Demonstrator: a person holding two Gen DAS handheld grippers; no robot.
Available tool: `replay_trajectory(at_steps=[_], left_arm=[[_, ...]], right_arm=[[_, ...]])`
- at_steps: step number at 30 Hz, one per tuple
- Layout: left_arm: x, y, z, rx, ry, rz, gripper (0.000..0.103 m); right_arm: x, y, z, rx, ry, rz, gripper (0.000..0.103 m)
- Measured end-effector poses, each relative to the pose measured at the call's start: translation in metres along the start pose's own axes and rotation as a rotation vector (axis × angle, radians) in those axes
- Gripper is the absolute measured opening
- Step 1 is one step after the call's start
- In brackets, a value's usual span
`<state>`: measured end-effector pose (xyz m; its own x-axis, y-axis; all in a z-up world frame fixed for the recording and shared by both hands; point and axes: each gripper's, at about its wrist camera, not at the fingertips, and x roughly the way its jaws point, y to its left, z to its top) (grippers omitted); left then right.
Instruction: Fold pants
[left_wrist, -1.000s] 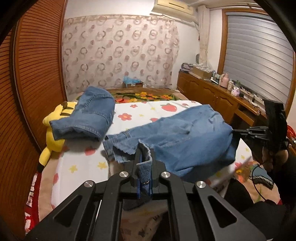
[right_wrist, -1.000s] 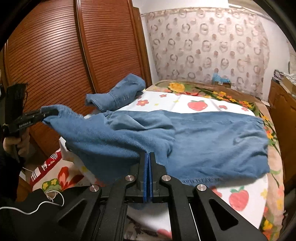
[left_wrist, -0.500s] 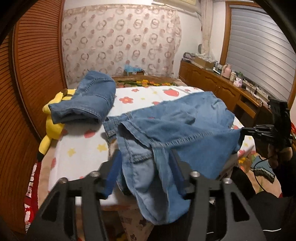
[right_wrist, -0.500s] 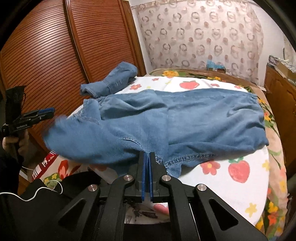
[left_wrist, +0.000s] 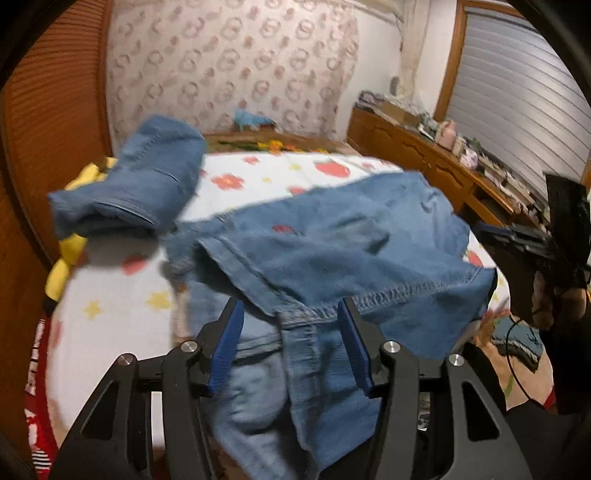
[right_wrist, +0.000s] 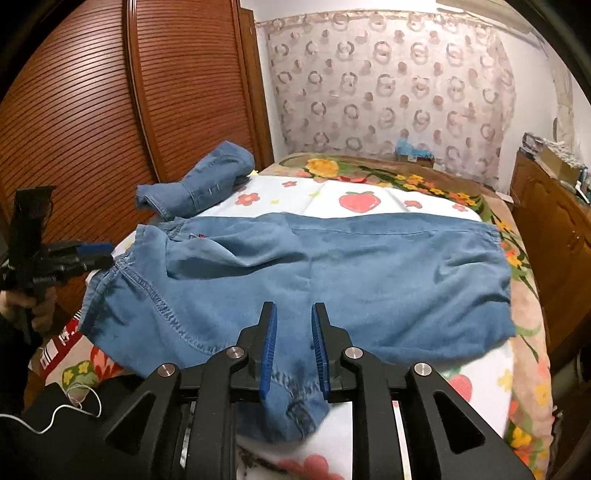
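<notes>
Since the earlier frame, both grippers have let go of the jeans: a second back each was clamped on denim with the cloth lifted between them, and the garment has now dropped onto the bed.

Bed (right_wrist: 373, 192): white sheet printed with strawberries and flowers, floral blanket along its far and right edges in the right wrist view.

Jeans (right_wrist: 332, 273): light blue denim, spread across the near half of the bed in a broad folded layer. One stitched edge hangs over the near side of the mattress.

Second denim piece (right_wrist: 199, 184): bundled at the far left corner of the bed, apart from the jeans. In the left wrist view it rests against a yellow plush toy (left_wrist: 68, 254).

Left gripper (left_wrist: 291, 332): released, blue pads standing wide apart. The hanging denim edge lies between them, and neither pad presses on it. This view is motion-blurred.

Right gripper (right_wrist: 293, 339): jaws opening, a narrow gap between the pads. A flap of the jeans sits below and between them; the pads do not pinch it.

Hand (right_wrist: 22, 302) holding the left gripper's handle shows at left edge of the right wrist view.
</notes>
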<state>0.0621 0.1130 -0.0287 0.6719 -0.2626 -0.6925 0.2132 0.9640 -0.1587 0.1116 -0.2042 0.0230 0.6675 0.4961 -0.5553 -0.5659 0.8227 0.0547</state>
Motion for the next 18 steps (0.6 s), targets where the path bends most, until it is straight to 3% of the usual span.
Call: replay_trajectory(at_steps=[1, 3, 4, 6, 13, 16, 18], left_arm=[[0.009, -0.001, -0.002, 0.003, 0.024, 0.014, 0.053], [0.015, -0.004, -0.007, 0.007, 0.038, 0.013, 0.032], [0.014, -0.004, -0.008, 0.01, 0.034, 0.0, 0.029], [0.005, -0.008, -0.009, 0.026, 0.015, -0.009, 0.012], [-0.072, -0.003, -0.012, 0.013, -0.153, -0.047, 0.012], [-0.089, -0.002, -0.016, 0.036, -0.158, -0.04, 0.012], [-0.09, -0.004, -0.019, 0.051, -0.12, -0.06, 0.012]], right_arm=[[0.004, 0.002, 0.001, -0.004, 0.004, -0.003, 0.02], [0.01, 0.004, 0.004, -0.008, 0.008, -0.002, 0.02], [0.011, 0.005, 0.006, -0.007, 0.006, 0.002, 0.02], [0.012, 0.004, 0.008, -0.001, 0.001, 0.006, 0.02], [0.02, -0.008, 0.017, 0.024, -0.007, -0.005, 0.02], [0.031, -0.008, 0.017, 0.039, 0.005, 0.001, 0.02], [0.039, -0.007, 0.018, 0.042, 0.021, 0.011, 0.02]])
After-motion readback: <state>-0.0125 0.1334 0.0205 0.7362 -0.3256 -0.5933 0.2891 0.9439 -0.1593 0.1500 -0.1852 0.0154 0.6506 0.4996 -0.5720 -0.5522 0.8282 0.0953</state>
